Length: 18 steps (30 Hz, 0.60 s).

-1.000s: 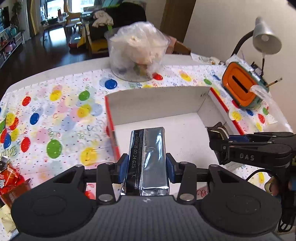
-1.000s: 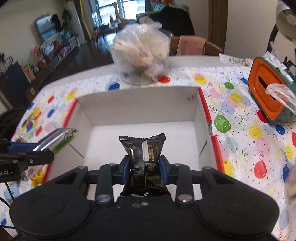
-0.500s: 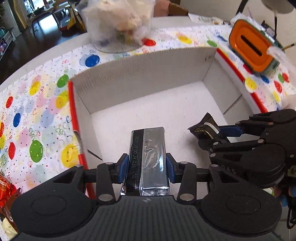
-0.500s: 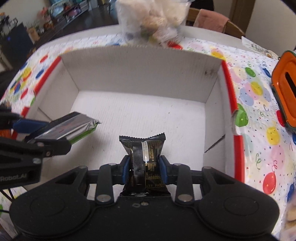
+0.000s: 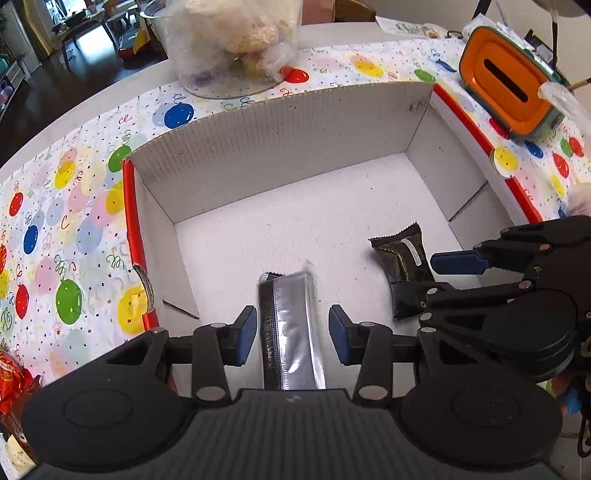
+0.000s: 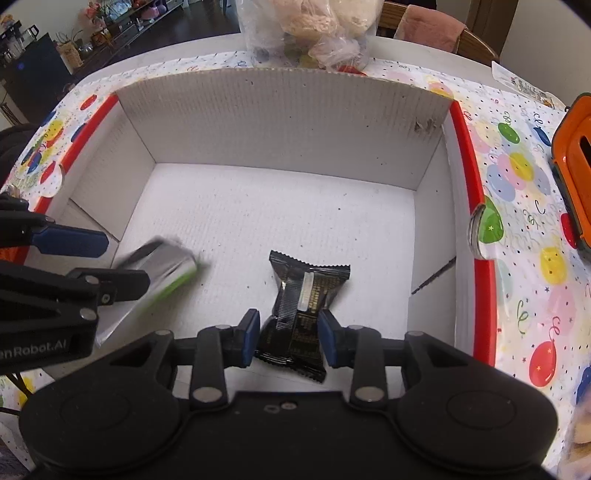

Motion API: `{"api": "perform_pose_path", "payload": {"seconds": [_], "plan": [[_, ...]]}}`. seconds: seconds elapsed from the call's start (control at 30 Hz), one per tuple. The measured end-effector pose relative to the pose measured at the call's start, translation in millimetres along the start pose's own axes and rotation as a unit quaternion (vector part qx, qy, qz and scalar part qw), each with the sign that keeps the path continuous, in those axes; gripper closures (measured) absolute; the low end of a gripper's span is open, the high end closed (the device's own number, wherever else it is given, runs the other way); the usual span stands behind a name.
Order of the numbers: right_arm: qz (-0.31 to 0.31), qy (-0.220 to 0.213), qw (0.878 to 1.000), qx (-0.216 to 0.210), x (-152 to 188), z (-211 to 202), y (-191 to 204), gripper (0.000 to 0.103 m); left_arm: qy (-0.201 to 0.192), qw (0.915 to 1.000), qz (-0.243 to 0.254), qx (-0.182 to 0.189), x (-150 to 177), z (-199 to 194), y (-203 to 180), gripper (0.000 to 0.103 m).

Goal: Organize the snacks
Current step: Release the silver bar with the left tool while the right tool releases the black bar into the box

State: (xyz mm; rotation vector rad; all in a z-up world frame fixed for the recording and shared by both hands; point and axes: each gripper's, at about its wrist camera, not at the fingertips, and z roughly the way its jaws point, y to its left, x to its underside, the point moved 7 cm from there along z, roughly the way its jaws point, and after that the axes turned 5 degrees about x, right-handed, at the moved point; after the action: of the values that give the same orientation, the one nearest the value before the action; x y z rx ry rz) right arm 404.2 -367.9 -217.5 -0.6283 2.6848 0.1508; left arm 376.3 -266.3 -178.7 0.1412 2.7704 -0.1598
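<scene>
A white cardboard box (image 5: 280, 136) with red rims stands on the balloon-print tablecloth. My left gripper (image 5: 292, 332) hangs over the box's near left part, jaws open. A silver foil snack bar (image 5: 288, 325) lies loose between the pads, with a gap on each side. In the right wrist view that bar (image 6: 162, 266) is blurred beside the left gripper (image 6: 125, 260). My right gripper (image 6: 290, 339) is low in the box (image 6: 280, 118) and its jaws are opening. The black snack packet (image 6: 303, 299) sits tilted and slack between the pads. It also shows as the black packet (image 5: 402, 266) beside the right gripper (image 5: 436, 277).
A clear bag of puffed snacks (image 5: 236, 40) stands behind the box. An orange lidded container (image 5: 506, 81) sits to the right. A red snack packet (image 5: 14, 380) lies at the near left on the tablecloth (image 5: 74, 229). A chair (image 6: 432, 33) stands beyond the table.
Both grippers came down into the box. The left jaws have spread and the silver bar has slipped free. The black packet has tilted and slid forward between the right pads.
</scene>
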Motion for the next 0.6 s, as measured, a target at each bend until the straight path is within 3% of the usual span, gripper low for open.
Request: {"api": "perform_pose_path", "payload": {"seconds": [0.2, 0.37, 0.6], "plan": [[0.009, -0.033, 0.999, -0.022, -5, -22, 2, 0.062, -0.023, 0.9994, -0.022, 0.012, 5, -13, 8, 0.058], [0.016, -0.064, 0.997, -0.043, -7, -45, 9, 0.05, -0.057, 0.9976, -0.037, 0.014, 7, -36, 15, 0.048], [0.021, -0.099, 0.993, -0.06, -10, -69, 19, 0.036, -0.097, 0.9937, -0.055, 0.012, 15, -67, 25, 0.045]]}}
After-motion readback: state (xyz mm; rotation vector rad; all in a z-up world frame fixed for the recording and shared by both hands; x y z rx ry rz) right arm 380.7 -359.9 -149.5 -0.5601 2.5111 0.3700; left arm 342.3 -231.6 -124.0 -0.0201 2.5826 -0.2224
